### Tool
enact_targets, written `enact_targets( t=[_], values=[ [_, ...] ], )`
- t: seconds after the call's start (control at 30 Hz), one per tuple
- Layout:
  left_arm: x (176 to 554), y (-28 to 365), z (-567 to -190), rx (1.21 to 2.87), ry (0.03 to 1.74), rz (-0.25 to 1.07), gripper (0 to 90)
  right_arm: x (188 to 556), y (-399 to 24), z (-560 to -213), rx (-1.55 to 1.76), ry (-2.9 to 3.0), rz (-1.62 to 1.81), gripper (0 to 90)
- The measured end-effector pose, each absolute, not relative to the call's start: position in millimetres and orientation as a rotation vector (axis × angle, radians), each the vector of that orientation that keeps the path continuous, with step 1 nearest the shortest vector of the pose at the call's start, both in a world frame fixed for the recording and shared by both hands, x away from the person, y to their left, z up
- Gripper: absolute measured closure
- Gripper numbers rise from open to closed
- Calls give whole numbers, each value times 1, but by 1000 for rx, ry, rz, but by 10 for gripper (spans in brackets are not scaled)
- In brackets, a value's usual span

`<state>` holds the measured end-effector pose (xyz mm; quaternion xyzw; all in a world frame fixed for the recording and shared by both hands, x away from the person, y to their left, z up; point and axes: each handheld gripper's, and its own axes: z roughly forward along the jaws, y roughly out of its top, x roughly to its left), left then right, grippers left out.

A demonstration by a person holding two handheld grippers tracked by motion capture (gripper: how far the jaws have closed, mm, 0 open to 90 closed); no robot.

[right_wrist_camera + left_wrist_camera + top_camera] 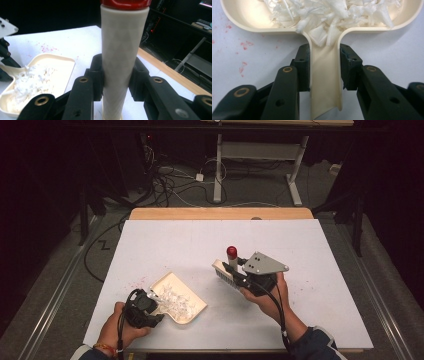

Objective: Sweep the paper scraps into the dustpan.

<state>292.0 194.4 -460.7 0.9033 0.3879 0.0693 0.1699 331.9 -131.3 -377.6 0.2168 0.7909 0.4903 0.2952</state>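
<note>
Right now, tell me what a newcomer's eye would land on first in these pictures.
First, the cream dustpan heaped with white shreds, near the table's front left, its handle clamped in the left gripper. Next, the red-capped brush held at mid-table by the right gripper, shut on its pale handle. Faint red specks dot the white tabletop beside the pan.

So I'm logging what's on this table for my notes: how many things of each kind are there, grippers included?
Dustpan, cream, holding white shreds: 1
Brush, cream handle with a red cap: 1
Grippers, left gripper clamped on the dustpan's handle, right gripper clamped on the brush handle: 2
Total: 4
</note>
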Motion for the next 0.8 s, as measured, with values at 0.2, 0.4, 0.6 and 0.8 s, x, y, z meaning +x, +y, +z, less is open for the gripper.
enact_targets(
  t=[0.2, 0.4, 0.6, 0.8],
  values=[
    [286, 199, -461, 2567, 1106, 194, 631, 324, -123, -383, 536, 2122, 1291, 698],
    [286, 197, -461, 2568, 1108, 206, 631, 331, -110, -385, 500, 2096, 1288, 698],
    [287, 197, -461, 2577, 1104, 202, 631, 354, -85, -394, 470, 2088, 1308, 698],
    [287, 197, -461, 2574, 1104, 200, 632, 354, -55, -401, 371, 2170, 1337, 698]
  ],
)
